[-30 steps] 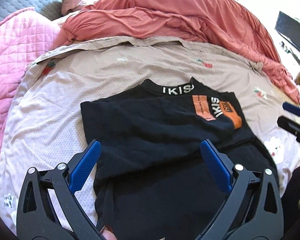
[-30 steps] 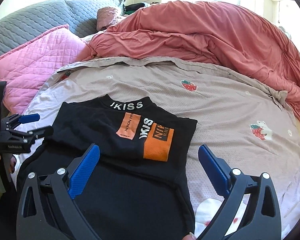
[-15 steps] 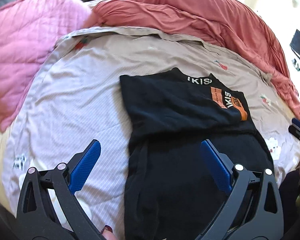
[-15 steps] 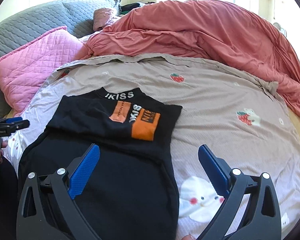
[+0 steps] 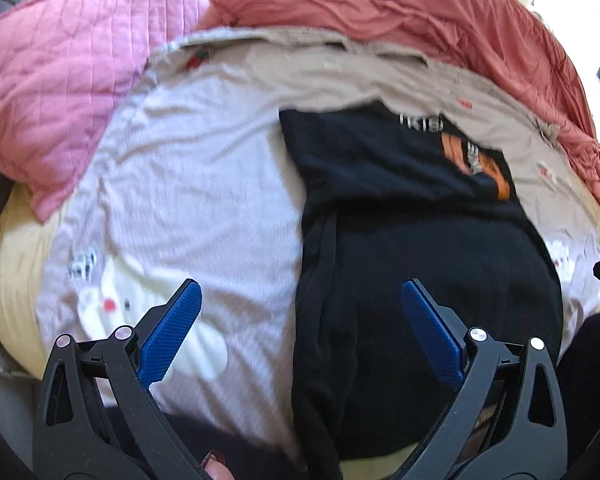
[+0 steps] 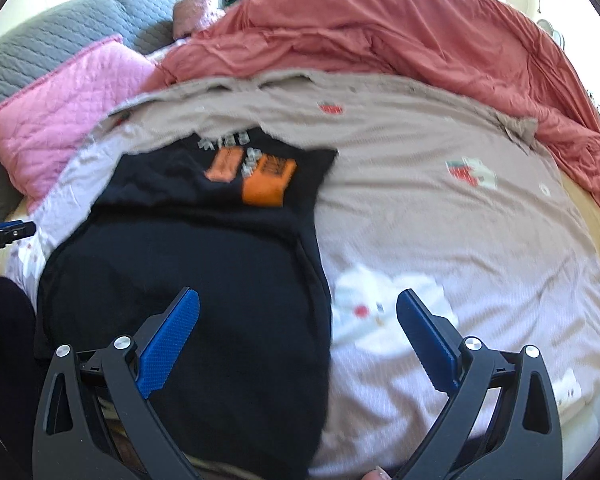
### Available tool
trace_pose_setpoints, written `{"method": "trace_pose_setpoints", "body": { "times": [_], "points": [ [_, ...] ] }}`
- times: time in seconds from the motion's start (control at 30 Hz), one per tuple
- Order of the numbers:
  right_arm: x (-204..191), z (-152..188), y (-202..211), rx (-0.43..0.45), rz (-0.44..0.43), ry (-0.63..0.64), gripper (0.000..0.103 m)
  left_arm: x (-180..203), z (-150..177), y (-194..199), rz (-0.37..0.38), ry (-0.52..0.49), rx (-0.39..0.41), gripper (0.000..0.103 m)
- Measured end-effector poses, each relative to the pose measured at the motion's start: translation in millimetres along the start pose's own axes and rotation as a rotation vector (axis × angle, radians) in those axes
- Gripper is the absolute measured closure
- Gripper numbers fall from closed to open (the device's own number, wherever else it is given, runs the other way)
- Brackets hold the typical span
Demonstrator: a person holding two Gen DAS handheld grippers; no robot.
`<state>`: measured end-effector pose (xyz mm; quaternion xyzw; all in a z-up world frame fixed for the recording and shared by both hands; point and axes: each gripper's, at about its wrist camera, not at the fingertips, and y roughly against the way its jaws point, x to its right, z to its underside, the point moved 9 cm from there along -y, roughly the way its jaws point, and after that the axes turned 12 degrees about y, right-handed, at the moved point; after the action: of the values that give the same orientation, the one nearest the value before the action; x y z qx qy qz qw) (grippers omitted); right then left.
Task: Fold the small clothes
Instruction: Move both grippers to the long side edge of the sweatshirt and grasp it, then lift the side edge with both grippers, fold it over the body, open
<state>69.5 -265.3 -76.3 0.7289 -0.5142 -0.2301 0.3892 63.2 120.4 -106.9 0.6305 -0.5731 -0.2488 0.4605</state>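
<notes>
Shirt: black top [image 5: 400,240] lies flat on the printed bedsheet [image 5: 188,200], its sleeves folded in across the chest so the orange patches [image 6: 266,180] and white lettering sit near the collar, at the far end from the cameras.
Shirt position: lower hem nearest the grippers, hanging toward the bed's near edge; collar points toward the salmon duvet [image 6: 380,28].
Left gripper: left gripper [image 5: 300,332] hovers above the shirt's left edge, blue pads [image 5: 168,336] spread wide apart, nothing between them; 1 pad over bare sheet, 1 over black fabric.
Right gripper: right gripper [image 6: 298,336] hovers above the shirt's right edge, its 2 pads spread wide too, gripping nothing.
Surroundings: pink quilted pillow [image 5: 60,80] to the left of the sheet; grey quilted headboard [image 6: 52,48] behind it.
Sharpness: both views are motion-blurred, so the lettering is unreadable.
</notes>
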Motion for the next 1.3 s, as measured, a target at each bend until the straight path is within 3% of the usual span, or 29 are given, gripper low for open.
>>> {"method": "trace_pose_setpoints", "body": {
  "times": [0.4, 0.57, 0.63, 0.67, 0.7, 0.77, 0.83, 0.87, 1.0, 1.13, 1.3],
  "points": [
    [-17.1, 63.5, -31.3, -0.261, -0.060, -0.074, 0.005, -3.5, 52.7, -28.4, -0.007, -0.026, -0.201, 0.010],
    [-24.7, 76.8, -47.3, -0.342, -0.087, -0.071, 0.005, -3.4, 62.4, -34.4, -0.010, -0.035, -0.240, 0.010],
    [-28.0, 82.1, -53.5, -0.372, -0.105, -0.071, 0.008, -5.4, 65.3, -38.6, -0.014, -0.031, -0.259, 0.016],
    [-31.1, 83.9, -54.8, -0.379, -0.120, -0.071, 0.016, -6.7, 66.9, -41.3, -0.014, -0.025, -0.272, 0.024],
    [-36.6, 84.4, -54.6, -0.380, -0.150, -0.069, 0.042, -7.9, 68.3, -43.2, -0.012, -0.018, -0.284, 0.027],
    [-39.8, 84.8, -51.9, -0.381, -0.145, -0.050, 0.047, -10.0, 70.8, -46.4, 0.003, -0.004, -0.305, 0.045],
    [-45.2, 83.0, -46.6, -0.367, -0.171, -0.048, 0.080, -9.2, 72.0, -47.1, 0.015, -0.002, -0.311, 0.060],
    [-47.5, 82.2, -44.5, -0.360, -0.193, -0.051, 0.083, -7.4, 73.4, -46.1, 0.029, -0.002, -0.312, 0.071],
    [-45.8, 85.5, -43.3, -0.368, -0.198, -0.066, 0.082, -1.7, 79.4, -42.6, 0.053, -0.014, -0.319, 0.087],
    [-37.7, 91.9, -51.2, -0.408, -0.186, -0.108, 0.067, 0.8, 87.7, -46.4, 0.048, -0.035, -0.353, 0.083],
    [-36.9, 95.9, -56.6, -0.438, -0.190, -0.109, 0.063, 3.3, 91.1, -48.2, 0.031, -0.064, -0.359, 0.081]
  ]
}}
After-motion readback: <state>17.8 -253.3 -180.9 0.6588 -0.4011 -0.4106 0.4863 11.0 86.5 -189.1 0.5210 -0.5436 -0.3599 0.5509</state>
